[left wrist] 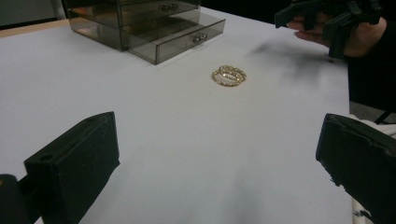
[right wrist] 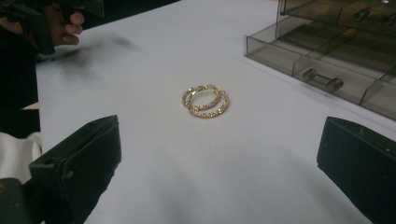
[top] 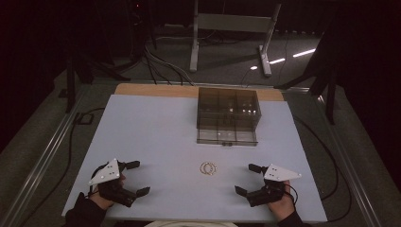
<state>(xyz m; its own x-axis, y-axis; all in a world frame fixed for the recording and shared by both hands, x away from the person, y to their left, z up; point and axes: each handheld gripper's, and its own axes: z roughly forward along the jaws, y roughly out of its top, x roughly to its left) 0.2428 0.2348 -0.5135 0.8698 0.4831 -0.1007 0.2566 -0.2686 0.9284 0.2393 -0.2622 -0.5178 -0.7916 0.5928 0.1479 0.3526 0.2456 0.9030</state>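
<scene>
The pair of gold hoop earrings [top: 208, 168] lies overlapped on the white surface [top: 156, 137], just before the organizer's open bottom drawer [top: 227, 137], midway between left gripper [top: 134, 178] and right gripper [top: 246, 178], whose wide, empty jaws suit either approach.

Two gold hoop earrings [right wrist: 205, 101] lie flat on the white table [top: 151, 137], overlapping each other and studded with small glittering stones. They rest near the table's middle, just on the near side of the smoky transparent drawer box [top: 228, 115], whose bottom drawer [top: 227, 136] is pulled out.
</scene>
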